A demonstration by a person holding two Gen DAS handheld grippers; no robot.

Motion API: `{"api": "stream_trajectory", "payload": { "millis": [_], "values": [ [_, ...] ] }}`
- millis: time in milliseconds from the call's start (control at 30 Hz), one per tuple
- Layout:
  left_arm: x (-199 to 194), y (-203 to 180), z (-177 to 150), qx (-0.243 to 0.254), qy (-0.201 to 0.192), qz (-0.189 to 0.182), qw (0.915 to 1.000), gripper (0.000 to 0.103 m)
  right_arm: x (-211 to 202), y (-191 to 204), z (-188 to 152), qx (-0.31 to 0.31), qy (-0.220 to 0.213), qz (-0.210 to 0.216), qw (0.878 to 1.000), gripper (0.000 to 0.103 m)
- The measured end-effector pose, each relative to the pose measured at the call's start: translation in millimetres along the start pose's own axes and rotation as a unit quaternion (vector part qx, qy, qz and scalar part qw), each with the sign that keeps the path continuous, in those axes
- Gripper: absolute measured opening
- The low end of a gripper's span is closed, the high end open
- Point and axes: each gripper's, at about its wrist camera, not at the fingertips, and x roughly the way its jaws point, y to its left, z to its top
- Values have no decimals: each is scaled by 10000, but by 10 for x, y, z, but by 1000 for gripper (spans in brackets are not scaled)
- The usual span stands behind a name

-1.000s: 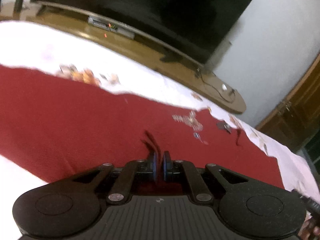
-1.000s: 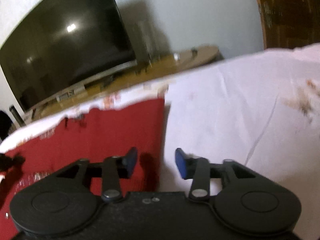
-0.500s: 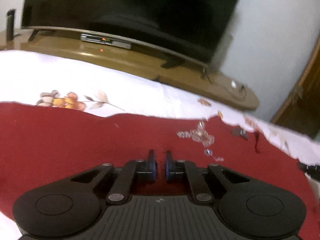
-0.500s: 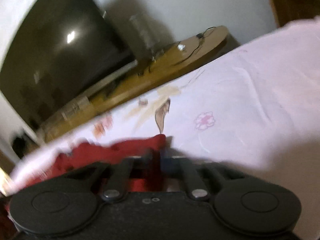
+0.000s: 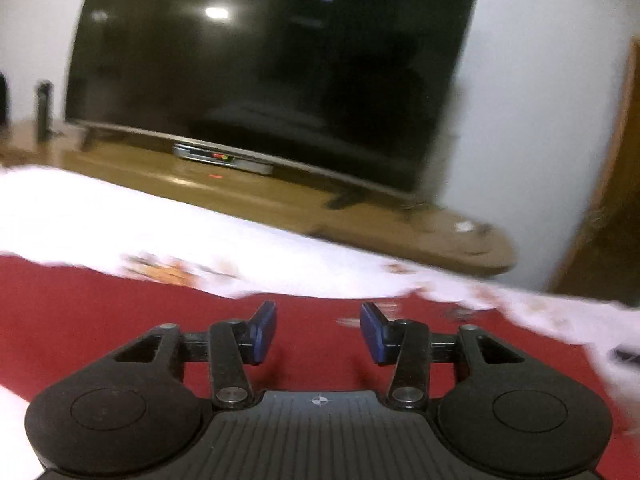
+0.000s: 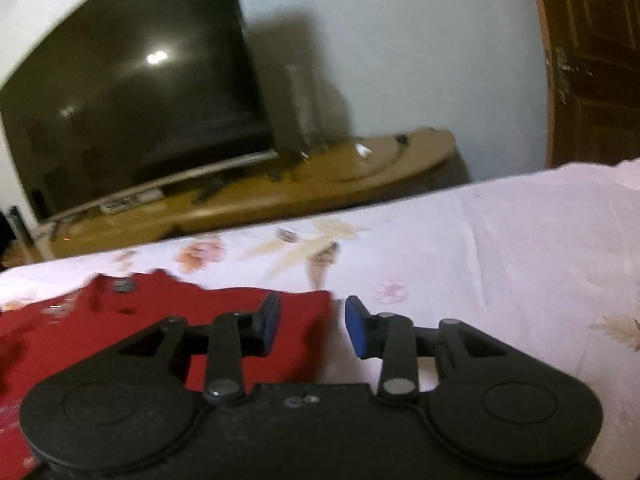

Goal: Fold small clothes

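A red garment point(image 5: 120, 320) with small shiny trim lies flat on a white floral bedsheet point(image 5: 120, 220). My left gripper point(image 5: 318, 334) is open and empty, just above the red cloth. In the right wrist view the garment point(image 6: 180, 320) fills the lower left, its right edge ending near the jaws. My right gripper point(image 6: 312, 328) is open and empty over that edge, the left finger above red cloth and the right finger above the sheet point(image 6: 500, 260).
A large dark TV point(image 5: 272, 72) stands on a long wooden unit point(image 5: 280, 208) beyond the bed's far edge, also in the right wrist view point(image 6: 132, 112). A wooden door point(image 6: 592, 60) is at the right. White wall behind.
Both grippers were shut on the red cloth half a second ago; both have opened and let it go. The cloth now lies flat, and both cameras have tilted up.
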Motion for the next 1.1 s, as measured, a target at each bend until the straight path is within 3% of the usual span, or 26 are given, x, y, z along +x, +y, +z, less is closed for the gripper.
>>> {"api": "stream_trajectory", "payload": {
  "millis": [133,200,333,467,567,667,733,800,867,933,1033,1100],
  "values": [
    [225,-552,-297,852,577,-356,9941,47,-94,379,-281,-599,272,407,9970,34],
    [389,-677,-485,1382,954,-89,9858,55,-25,577,-446,-1203,510,108,9914,35],
    [278,-489,-372,1249,908,315,9875,55,-28,614,-461,-1399,507,-471,9877,39],
    [-171,179,-310,871,757,849,9897,55,-392,508,-438,-1119,368,-419,9921,45],
    [-673,966,-305,206,477,1305,9901,57,-739,384,-532,-927,278,-465,9942,49],
    [-1063,1863,-301,-903,376,1845,9780,57,-993,283,-701,-680,407,-592,9951,49],
    [-1316,2432,-314,-1989,66,1733,9646,57,-1121,267,-807,-420,479,-707,9955,49],
    [-1451,2890,-332,-2920,-195,1486,9446,56,-1217,285,-887,-106,547,-811,9951,49],
    [-1444,3184,-341,-3530,-394,1289,9258,56,-1276,345,-924,151,580,-889,9942,49],
    [-1386,3391,-336,-3899,-417,1214,9119,46,-1329,432,-944,352,586,-905,9935,49],
    [-1265,3573,-328,-4180,-399,1140,9004,35,-1377,649,-905,373,527,-876,9941,49],
    [-1181,3660,-342,-4308,-369,1092,8951,20,-1390,780,-847,314,451,-819,9951,49]
  ]
}}
